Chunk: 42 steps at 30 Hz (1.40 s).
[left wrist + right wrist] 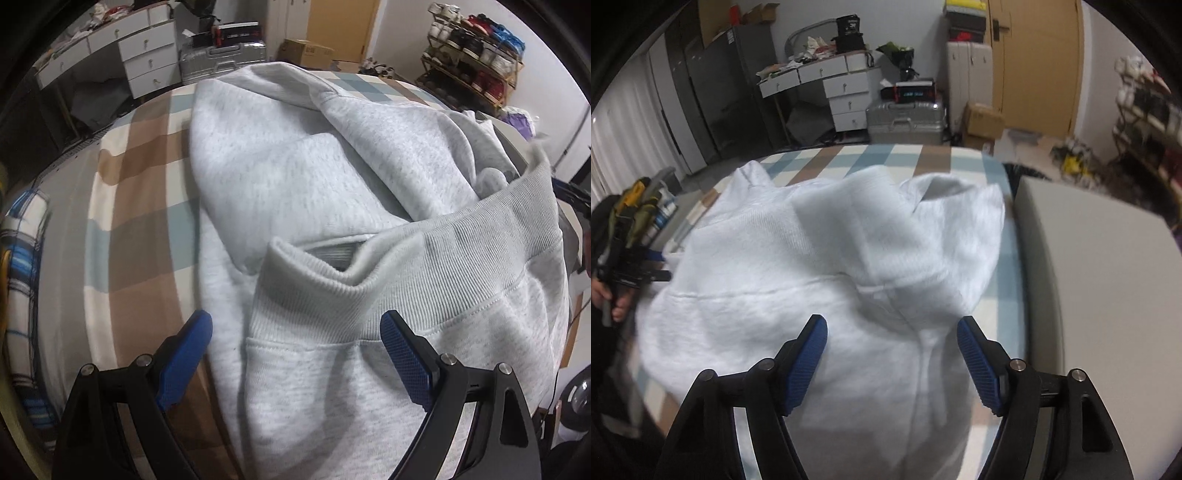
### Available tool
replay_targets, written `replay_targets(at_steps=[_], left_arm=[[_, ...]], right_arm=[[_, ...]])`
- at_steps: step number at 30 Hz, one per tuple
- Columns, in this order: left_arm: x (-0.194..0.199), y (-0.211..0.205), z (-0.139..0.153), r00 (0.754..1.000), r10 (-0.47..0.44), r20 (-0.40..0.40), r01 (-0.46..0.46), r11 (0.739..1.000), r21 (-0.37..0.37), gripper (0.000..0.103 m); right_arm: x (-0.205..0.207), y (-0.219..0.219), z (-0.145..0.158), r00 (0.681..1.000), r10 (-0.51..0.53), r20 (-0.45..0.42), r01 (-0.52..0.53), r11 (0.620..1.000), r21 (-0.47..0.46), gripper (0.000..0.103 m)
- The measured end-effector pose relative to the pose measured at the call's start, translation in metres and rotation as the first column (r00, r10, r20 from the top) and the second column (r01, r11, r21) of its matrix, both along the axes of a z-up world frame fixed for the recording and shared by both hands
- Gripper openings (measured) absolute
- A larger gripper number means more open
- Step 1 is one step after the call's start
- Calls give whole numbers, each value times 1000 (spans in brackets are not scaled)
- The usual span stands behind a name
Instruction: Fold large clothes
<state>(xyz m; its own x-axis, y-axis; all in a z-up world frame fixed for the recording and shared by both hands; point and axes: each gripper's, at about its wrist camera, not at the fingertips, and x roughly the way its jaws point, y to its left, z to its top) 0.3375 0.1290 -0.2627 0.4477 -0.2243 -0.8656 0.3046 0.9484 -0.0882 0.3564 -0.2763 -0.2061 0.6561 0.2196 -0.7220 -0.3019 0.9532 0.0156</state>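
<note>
A light grey sweatshirt [303,177] lies folded over on a checked bedsheet [140,206]. Its ribbed hem [461,258] runs across the top layer, with one corner curled up. My left gripper [295,325] hovers open just above that hem, blue pads wide apart and nothing pinched. In the right wrist view the same sweatshirt [820,266] looks blurred and bunched. Over it my right gripper [892,325] is open, and no cloth is caught in its fingers. The left gripper [646,273] shows at the left edge there, in a person's hand.
A grey panel [1100,280] borders the bed on the right. Beyond the bed stand a white drawer desk [846,96], a silver suitcase [905,122], cardboard boxes [982,122] and a shoe rack [476,62]. A patterned pillow [22,266] lies at the left.
</note>
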Motion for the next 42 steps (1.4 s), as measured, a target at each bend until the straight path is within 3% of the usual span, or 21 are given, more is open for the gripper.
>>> replay_targets(at_steps=[3, 5, 6, 8, 10, 12, 14, 17, 22, 25, 27, 28, 29, 31, 32, 33, 37, 42], left_arm=[[-2, -2, 0, 1000, -19, 5, 19, 1000, -21, 89], [-4, -3, 1, 999, -41, 5, 41, 998, -43, 82], [-5, -5, 1, 999, -51, 4, 51, 998, -43, 73], [-6, -8, 1, 999, -50, 12, 50, 999, -2, 65], [-8, -9, 2, 999, -51, 19, 50, 999, 14, 47], [-11, -7, 5, 999, -50, 19, 50, 999, -8, 42], [-13, -5, 7, 999, -35, 28, 35, 999, -14, 42], [-12, -5, 5, 1000, 2, 16, -2, 1000, -9, 43], [-3, -3, -2, 999, 27, -21, -28, 999, -44, 51], [-4, -1, -5, 999, 32, -14, -33, 997, -73, 51], [-7, -1, -5, 999, 42, 1, -42, 997, -71, 51], [-10, -1, -6, 999, 52, 10, -52, 997, -63, 49], [-14, -2, -6, 998, 59, 19, -58, 997, -47, 46], [-23, -9, -10, 998, 63, 20, -63, 998, 6, 30], [-28, -10, -9, 998, 65, 24, -65, 998, 4, 28], [-33, -11, -10, 998, 63, 15, -63, 998, -10, 18], [-56, -14, -10, 998, 60, -9, -60, 997, -49, 15], [-98, -33, -5, 1000, 14, -19, -15, 996, -83, 14]], right_arm=[[11, 2, -4, 1000, -14, 20, 14, 999, -34, 73], [19, -1, -9, 1000, -25, 17, 26, 999, -21, 73], [23, -2, -13, 1000, -22, -9, 22, 1000, -4, 73], [33, -2, -22, 996, -25, -86, 26, 1000, 14, 73], [38, -3, -27, 990, -17, -139, 22, 999, 34, 72], [39, -6, -26, 985, 15, -172, -1, 997, 77, 64], [39, -8, -21, 983, 39, -180, -21, 994, 104, 49], [40, -5, -16, 979, 88, -185, -67, 991, 120, 43], [56, 13, -13, 979, 95, -180, -91, 995, 29, 47], [74, 26, -16, 971, 103, -214, -105, 994, -1, 48], [84, 33, -17, 966, 105, -236, -107, 994, 5, 35], [84, 35, -17, 967, 105, -233, -105, 994, 12, 18], [80, 38, -15, 973, 95, -212, -97, 995, 1, 14], [63, 44, -11, 986, 97, -139, -105, 993, -51, 11], [51, 46, -10, 989, 105, -99, -113, 991, -70, 10], [40, 47, -9, 992, 110, -57, -114, 991, -73, 10], [-5, 39, -12, 996, 83, 20, -83, 997, 1, 10], [-64, 26, -16, 998, 67, 18, -69, 987, 144, 9]])
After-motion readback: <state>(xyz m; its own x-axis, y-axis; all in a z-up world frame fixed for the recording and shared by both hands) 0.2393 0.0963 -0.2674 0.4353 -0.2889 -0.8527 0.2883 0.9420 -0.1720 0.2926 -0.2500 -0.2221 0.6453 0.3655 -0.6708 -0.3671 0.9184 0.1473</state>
